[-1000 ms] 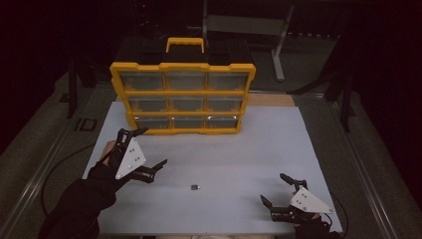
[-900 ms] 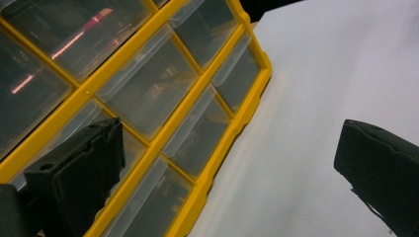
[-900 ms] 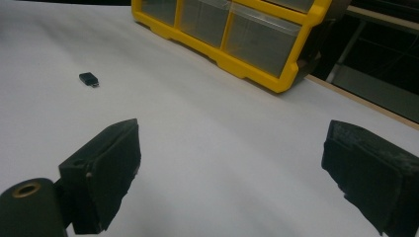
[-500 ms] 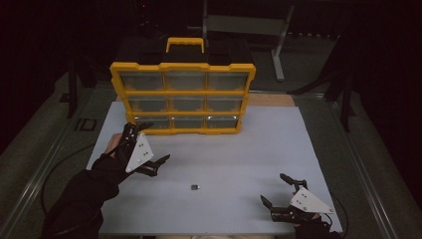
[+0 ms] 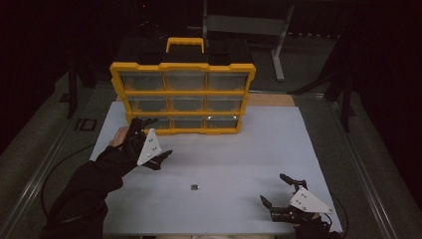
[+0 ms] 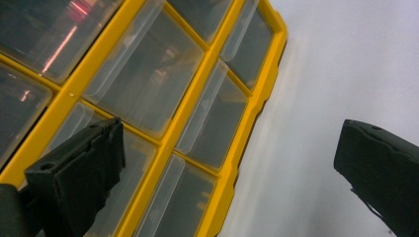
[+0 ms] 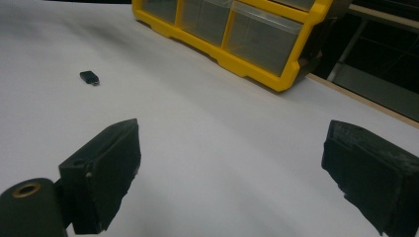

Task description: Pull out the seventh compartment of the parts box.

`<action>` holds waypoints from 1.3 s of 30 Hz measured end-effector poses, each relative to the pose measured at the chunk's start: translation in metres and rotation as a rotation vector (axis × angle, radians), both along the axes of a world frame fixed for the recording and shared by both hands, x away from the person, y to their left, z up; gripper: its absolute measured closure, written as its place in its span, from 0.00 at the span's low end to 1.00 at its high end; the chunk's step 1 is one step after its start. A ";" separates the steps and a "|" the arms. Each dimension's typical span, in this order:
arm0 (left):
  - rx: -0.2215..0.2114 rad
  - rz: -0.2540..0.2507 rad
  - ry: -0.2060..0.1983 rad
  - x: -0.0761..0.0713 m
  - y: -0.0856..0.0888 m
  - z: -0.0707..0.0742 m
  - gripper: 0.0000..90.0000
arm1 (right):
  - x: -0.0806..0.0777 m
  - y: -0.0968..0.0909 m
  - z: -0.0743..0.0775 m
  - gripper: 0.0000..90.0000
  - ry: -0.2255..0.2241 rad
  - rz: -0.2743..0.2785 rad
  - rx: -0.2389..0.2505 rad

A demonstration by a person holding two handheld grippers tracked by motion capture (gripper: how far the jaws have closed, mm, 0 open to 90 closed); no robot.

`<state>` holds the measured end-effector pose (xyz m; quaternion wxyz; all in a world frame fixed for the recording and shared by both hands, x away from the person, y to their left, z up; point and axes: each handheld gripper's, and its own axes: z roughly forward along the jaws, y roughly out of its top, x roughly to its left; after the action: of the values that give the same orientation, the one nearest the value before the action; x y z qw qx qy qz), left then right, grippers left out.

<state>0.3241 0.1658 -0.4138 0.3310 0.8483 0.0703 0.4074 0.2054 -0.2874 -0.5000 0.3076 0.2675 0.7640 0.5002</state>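
A yellow organizer [image 5: 182, 97] with clear drawers and a top handle stands at the back of the white table [image 5: 259, 149]. My left gripper [image 5: 158, 138] is open just in front of its bottom-left drawer, apart from it. In the left gripper view the drawer grid [image 6: 197, 94] runs tilted between the wide-apart jaws of that gripper [image 6: 232, 168]. A small black object [image 5: 195, 187] lies on the table's middle front. My right gripper [image 5: 272, 188] rests open near the front right edge; its own view shows this gripper [image 7: 230, 177] empty, the small black object [image 7: 89, 77] and the organizer [image 7: 247, 29] beyond.
A metal stand [image 5: 278, 45] rises behind the organizer in the dark. A black cable [image 5: 59, 169] trails off the table's left side. A wooden strip [image 5: 271, 99] shows at the table's back right edge.
My left gripper has moved forward and a little right, closer to the organizer's bottom-left drawer. The right gripper and the small black object have stayed put.
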 end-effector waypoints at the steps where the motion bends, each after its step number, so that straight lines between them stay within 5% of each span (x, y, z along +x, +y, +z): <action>1: 0.017 0.005 0.000 0.002 -0.001 -0.001 0.00 | 0.000 0.000 0.000 0.09 -0.002 -0.002 -0.001; 13: 0.110 0.013 -0.004 0.021 -0.011 -0.016 0.01 | 0.000 0.000 0.000 0.09 0.000 -0.001 0.001; 23: 0.183 0.015 -0.100 0.033 -0.013 -0.023 0.08 | 0.000 -0.001 0.000 0.09 0.000 -0.004 0.005; 39: 0.276 -0.021 -0.187 0.045 -0.013 -0.041 0.30 | 0.000 -0.001 0.000 0.09 0.003 0.001 0.005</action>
<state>0.3692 0.1529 -0.4552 0.2206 0.8447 -0.0264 0.4869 0.2057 -0.2881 -0.5002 0.3058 0.2686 0.7632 0.5019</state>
